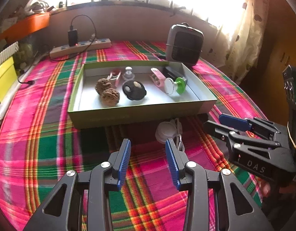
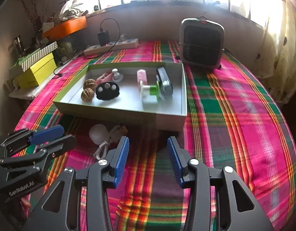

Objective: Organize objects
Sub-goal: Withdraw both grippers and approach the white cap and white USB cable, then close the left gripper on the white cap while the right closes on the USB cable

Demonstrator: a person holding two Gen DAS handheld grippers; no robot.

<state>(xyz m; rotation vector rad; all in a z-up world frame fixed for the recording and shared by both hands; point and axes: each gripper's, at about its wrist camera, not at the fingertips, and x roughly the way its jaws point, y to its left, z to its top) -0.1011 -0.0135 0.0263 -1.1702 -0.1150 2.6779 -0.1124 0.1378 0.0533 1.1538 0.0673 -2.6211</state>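
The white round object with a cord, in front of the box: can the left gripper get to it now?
Probably yes. The left gripper is open and empty, and the white round object lies just ahead of its fingertips on the cloth, outside the box, with nothing between.

Two gripper-mounted cameras, side by side, angled down.
Both face the window, close above the tablecloth (image 1: 51, 115), sharing the open box (image 2: 171, 119).
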